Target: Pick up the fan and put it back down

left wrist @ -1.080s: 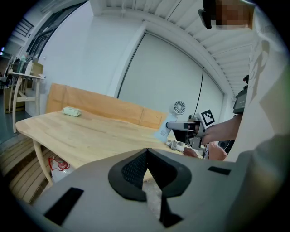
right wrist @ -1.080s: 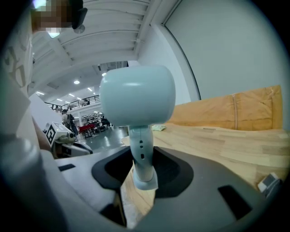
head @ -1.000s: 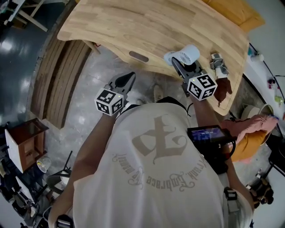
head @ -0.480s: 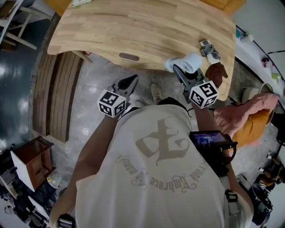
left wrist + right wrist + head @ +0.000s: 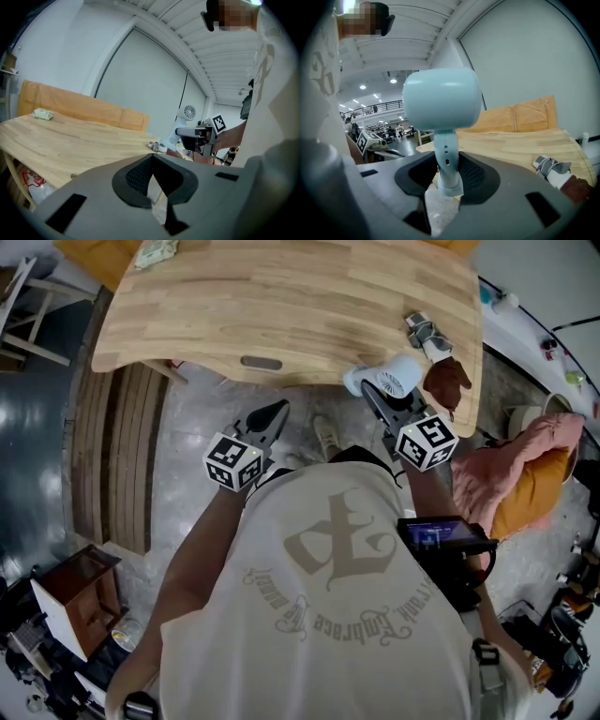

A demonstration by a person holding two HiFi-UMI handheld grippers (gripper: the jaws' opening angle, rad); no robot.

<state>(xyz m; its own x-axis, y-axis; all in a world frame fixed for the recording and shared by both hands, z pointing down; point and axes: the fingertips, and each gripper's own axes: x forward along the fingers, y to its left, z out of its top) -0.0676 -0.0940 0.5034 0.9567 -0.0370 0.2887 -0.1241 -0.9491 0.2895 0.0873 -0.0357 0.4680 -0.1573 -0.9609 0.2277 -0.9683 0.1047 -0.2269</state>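
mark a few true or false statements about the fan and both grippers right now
1. The right gripper is shut on the fan by its handle. True.
2. The left gripper also grips the fan. False: its jaws are together on nothing, apart from the fan.
3. The fan stands on the table. False: it is held upright in the air at the table's near edge.
4. A small pale packet lies on the table's far side. True.
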